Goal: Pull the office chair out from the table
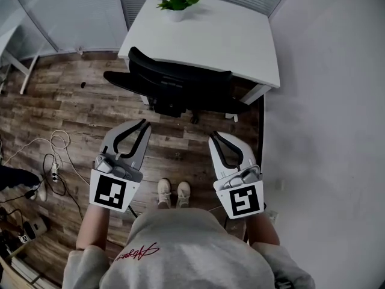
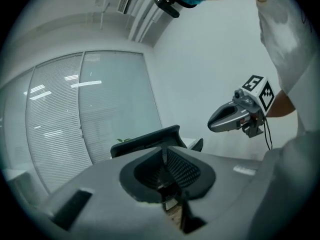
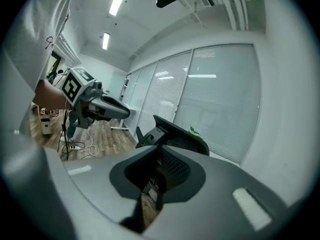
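While both hand-held grippers (image 1: 144, 123) (image 1: 213, 136) hang closed and empty, the office chair (image 1: 180, 80) stands ahead.

Free room: bare wood floor (image 1: 180, 155) between the office chair (image 1: 174, 80) backrest and the left gripper (image 1: 143, 124) and right gripper (image 1: 213, 136); open air above the backrest's top edge.
Obstacles: chair pushed in against the white bench (image 1: 228, 35), whose near edge overhangs it; potted plant (image 1: 176, 2) at the bench's far edge; wall (image 1: 331, 131) close along the right; loose cables (image 1: 60, 140) on the floor, left; blind-covered glass partition (image 1: 72, 11) beyond the bench.
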Motion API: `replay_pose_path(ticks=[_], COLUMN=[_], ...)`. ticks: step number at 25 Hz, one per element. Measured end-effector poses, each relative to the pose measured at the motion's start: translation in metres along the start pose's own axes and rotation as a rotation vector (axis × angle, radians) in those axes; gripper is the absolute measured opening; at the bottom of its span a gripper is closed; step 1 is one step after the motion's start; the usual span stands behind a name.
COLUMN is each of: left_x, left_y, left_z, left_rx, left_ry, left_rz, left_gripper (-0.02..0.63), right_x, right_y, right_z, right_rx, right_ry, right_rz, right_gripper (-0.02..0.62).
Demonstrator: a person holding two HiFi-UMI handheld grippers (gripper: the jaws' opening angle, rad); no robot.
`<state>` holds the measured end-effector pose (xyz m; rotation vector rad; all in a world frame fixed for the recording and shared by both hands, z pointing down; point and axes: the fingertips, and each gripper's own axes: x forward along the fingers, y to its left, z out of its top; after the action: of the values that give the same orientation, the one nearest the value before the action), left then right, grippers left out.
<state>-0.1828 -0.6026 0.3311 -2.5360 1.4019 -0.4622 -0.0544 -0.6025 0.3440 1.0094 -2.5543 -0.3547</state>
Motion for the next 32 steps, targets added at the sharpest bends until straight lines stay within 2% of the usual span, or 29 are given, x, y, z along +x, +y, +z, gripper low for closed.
replay_pose_path(ticks=[5, 11, 15, 21, 24, 32], left_x=[0.009, 0.022, 0.031, 0.048, 0.06, 0.081], left_y=[0.017, 0.022, 0.021, 0.029, 0.038, 0.043], left_z=[-0.015, -0.041, -0.063, -0.097, -0.108, -0.14], left_rx=[0.082, 0.156, 0.202, 0.236, 0.299, 0.487], left_ry=[0.045, 0.114, 0.166, 0.261, 0.294, 0.406], left_rz=[-0.029, -0.099, -0.146, -0.206, -0.211, -0.245], left_gripper=[0.052, 0.12, 0.138, 0.212, 0.224, 0.273], right_x=[0.014, 0.033, 0.046, 0.068, 0.077, 0.101], right_y=[-0.004, -0.008, -0.007, -0.007, -0.007, -0.009], right_z=[-0.014, -0.027, -0.037, -0.056, -0.065, -0.085], right_rx=[-0.065, -0.14, -0.19, -0.315, -0.383, -0.446], right_ry=[0.058, 0.101, 0.124, 0.2, 0.231, 0.281], right_rz=[0.04, 0.074, 0.098, 0.134, 0.143, 0.162], right_gripper=[0.045, 0.075, 0.102, 0.126, 0.135, 0.178])
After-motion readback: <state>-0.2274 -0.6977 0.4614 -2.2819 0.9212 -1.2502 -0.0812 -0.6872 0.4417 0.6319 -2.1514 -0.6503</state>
